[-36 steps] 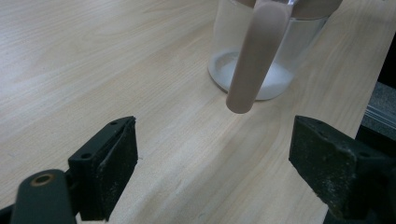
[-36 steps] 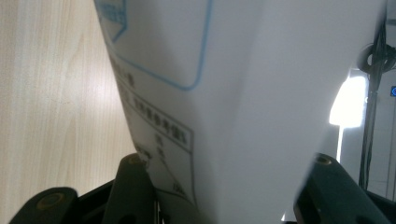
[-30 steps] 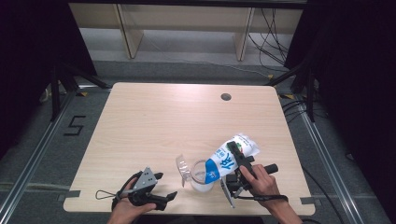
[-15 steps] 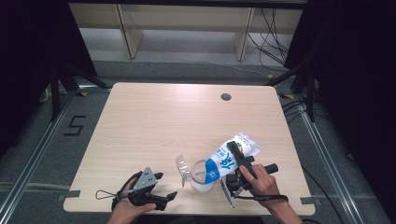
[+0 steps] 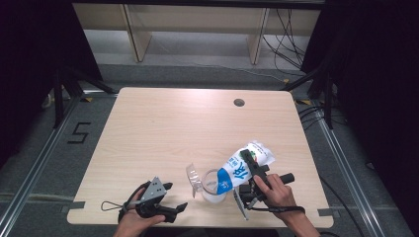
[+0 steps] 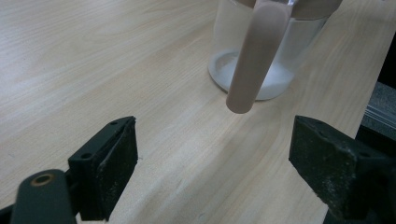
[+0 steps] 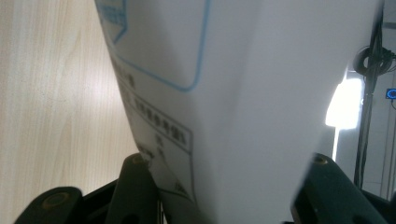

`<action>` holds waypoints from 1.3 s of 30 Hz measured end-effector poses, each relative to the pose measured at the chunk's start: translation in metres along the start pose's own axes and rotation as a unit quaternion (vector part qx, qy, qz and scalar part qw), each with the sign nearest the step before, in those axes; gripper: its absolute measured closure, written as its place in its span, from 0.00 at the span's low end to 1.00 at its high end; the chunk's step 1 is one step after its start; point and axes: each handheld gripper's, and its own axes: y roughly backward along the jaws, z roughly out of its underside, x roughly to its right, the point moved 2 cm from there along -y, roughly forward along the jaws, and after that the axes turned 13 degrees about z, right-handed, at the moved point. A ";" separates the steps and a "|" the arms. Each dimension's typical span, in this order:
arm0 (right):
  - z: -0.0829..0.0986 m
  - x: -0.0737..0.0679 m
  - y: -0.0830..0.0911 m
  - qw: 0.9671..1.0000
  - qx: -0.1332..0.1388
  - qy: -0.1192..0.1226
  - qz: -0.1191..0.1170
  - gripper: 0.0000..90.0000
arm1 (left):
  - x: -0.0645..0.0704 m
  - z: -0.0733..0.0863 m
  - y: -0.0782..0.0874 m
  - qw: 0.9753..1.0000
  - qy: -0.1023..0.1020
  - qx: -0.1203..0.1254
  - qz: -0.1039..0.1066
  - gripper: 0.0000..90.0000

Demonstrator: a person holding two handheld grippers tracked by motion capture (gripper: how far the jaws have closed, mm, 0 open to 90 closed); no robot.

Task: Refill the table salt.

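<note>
1. Right tongs (image 5: pixel 250 165) clamped on white-and-blue bag (image 5: pixel 243 168), tilted mouth-down over clear pitcher (image 5: pixel 213 185).
2. Pitcher stands near worktop (image 5: pixel 173 128) front edge, between both tongs, touching bag's lower end.
3. Left tongs (image 5: pixel 173 197) spread apart, holding nothing, low over worktop, well left of pitcher.

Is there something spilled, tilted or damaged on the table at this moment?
Nothing looks spilled. The blue-and-white pouch, clamped in the right gripper, is tipped mouth-down over the clear jug, which fits pouring. The jug stands upright with white contents at its bottom.
</note>
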 end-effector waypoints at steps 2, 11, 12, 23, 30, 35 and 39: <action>-0.001 0.003 -0.001 1.000 0.009 0.022 0.000 0.65 | 0.000 0.000 0.000 1.000 0.002 0.002 0.002 0.17; 0.000 0.002 -0.001 1.000 0.003 0.011 0.001 0.66 | 0.000 0.000 0.000 1.000 0.002 0.000 0.000 0.17; -0.001 0.002 -0.001 1.000 0.003 0.011 0.001 0.66 | 0.000 0.000 0.000 1.000 0.000 0.002 0.001 0.17; 0.000 0.002 -0.001 1.000 0.003 0.011 0.001 0.66 | 0.000 0.000 0.000 1.000 0.000 0.000 0.000 0.17; -0.001 0.006 -0.003 0.999 0.019 0.031 0.008 0.66 | 0.000 0.000 0.000 1.000 0.000 0.000 0.000 0.17; 0.000 0.000 0.001 1.000 -0.005 -0.006 0.002 0.66 | 0.000 0.000 0.000 1.000 0.000 0.000 0.000 0.17; 0.000 0.001 0.000 1.000 -0.004 -0.005 0.003 0.67 | 0.000 0.000 0.000 1.000 0.000 0.000 0.000 0.17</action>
